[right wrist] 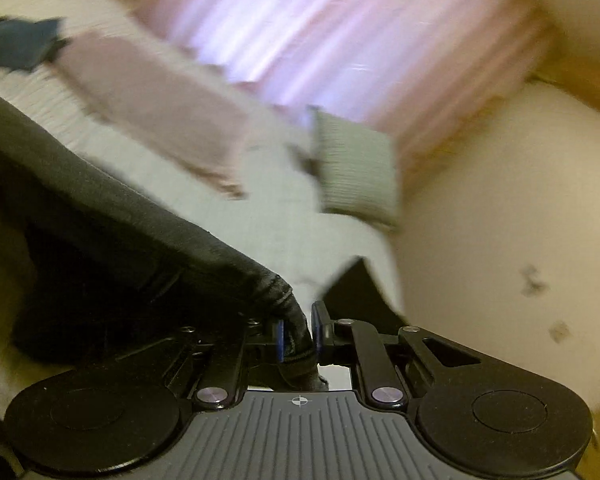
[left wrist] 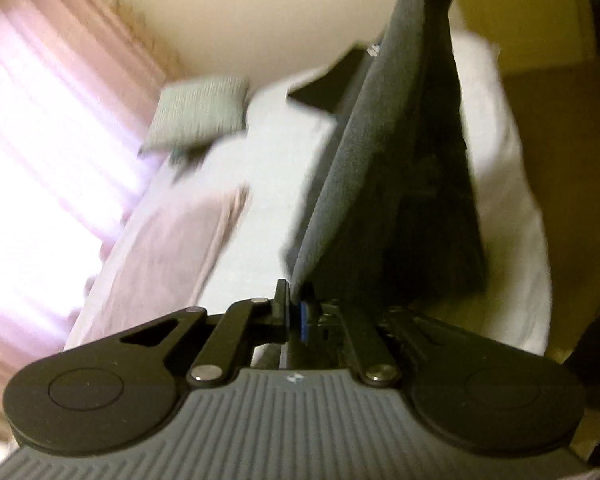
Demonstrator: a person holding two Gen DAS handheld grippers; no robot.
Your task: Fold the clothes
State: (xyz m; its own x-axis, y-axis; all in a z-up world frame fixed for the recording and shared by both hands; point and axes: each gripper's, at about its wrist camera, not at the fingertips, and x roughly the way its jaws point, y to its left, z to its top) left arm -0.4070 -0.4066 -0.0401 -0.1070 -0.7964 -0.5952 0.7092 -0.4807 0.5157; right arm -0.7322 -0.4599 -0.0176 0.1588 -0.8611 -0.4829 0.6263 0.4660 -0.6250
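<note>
Dark grey knit garment [left wrist: 364, 152] stretched taut above the white bed [left wrist: 260, 184], left gripper [left wrist: 294, 314] and right gripper [right wrist: 298, 338] each pinching an edge, running toward twelve o'clock; fold progress indeterminate, garment not yet laid flat.

A green cushion [left wrist: 198, 116] lies on the white bed [left wrist: 260, 184] beside pink curtains [left wrist: 40, 140].
</note>
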